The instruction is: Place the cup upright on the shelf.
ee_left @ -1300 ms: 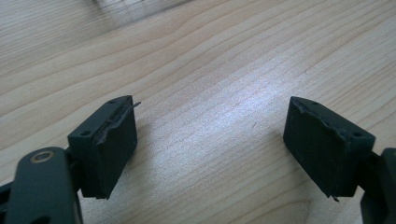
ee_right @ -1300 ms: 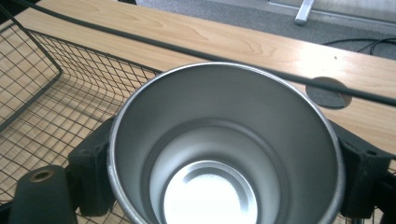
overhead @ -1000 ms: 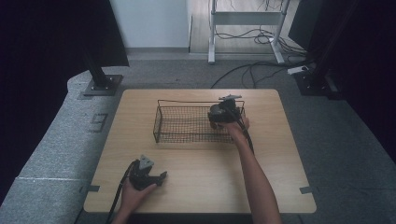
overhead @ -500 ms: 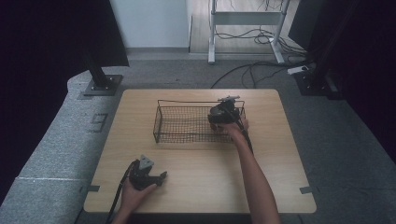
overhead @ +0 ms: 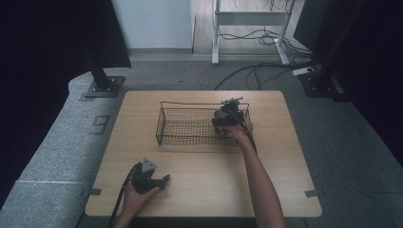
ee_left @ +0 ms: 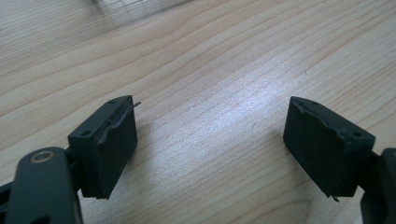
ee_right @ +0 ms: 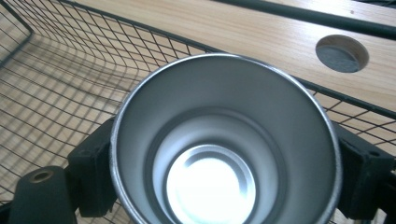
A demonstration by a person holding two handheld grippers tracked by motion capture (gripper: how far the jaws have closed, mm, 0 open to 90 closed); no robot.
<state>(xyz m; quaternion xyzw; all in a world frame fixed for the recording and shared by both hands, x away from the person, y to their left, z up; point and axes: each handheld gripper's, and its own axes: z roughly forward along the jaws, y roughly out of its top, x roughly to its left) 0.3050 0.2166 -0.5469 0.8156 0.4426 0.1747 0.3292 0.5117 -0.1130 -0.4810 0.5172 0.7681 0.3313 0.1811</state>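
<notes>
Clamping a steel cup [ee_right: 224, 144] between my right gripper's [ee_right: 224, 172] jaws, I hold it inside the black wire basket [overhead: 185, 126], at the basket's right end as seen from above. The cup's open mouth faces the camera on that gripper, its shiny bottom bright inside, and the jaws press its outer wall from both sides. Behind the cup the basket's mesh lies over the wooden table [overhead: 285, 190], and past the far rim a round hole [ee_right: 342, 52] shows in the tabletop. My left gripper [overhead: 151, 179] rests low on the table near its front edge, well apart from the basket, with its jaws spread wide and only bare wood between them.
</notes>
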